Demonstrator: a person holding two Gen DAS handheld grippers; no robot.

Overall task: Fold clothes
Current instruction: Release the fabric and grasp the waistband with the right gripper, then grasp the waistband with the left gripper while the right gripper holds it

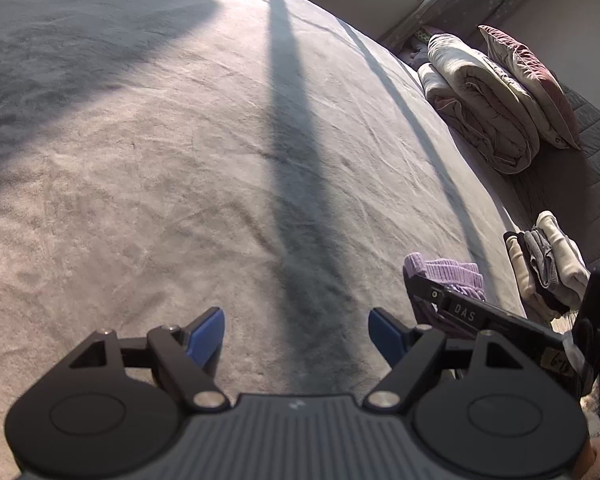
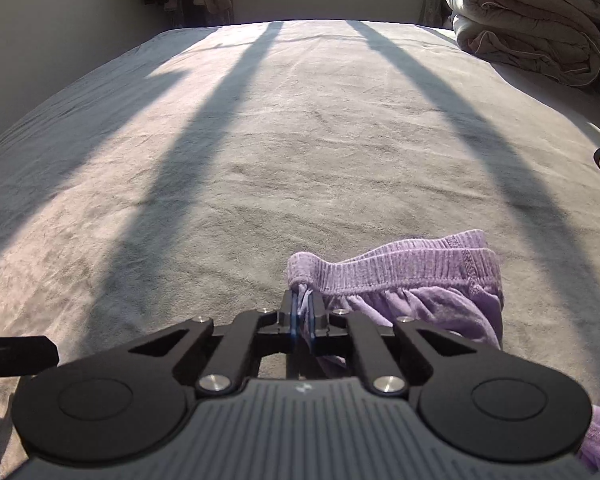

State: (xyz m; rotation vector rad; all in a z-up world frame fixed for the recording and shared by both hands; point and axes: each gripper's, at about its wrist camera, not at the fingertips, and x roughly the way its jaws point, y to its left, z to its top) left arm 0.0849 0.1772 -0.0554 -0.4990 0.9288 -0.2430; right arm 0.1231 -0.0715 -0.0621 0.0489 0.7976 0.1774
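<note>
A purple garment [image 2: 420,284] with a ribbed elastic waistband lies on the grey bed cover [image 2: 260,140], bunched near the front. My right gripper [image 2: 303,304] is shut on the left end of that waistband, with purple cloth pinched between its blue pads. In the left wrist view the same purple garment [image 1: 448,272] shows at the right, partly hidden behind the right gripper's black body [image 1: 480,316]. My left gripper [image 1: 296,330] hangs open over bare bed cover [image 1: 180,160], with nothing between its blue fingers.
A stack of folded clothes [image 1: 548,264] sits at the right edge of the bed. A rolled duvet [image 1: 480,108] and a dark red pillow [image 1: 536,80] lie at the far right. Long shadows cross the cover. Walls stand beyond the bed.
</note>
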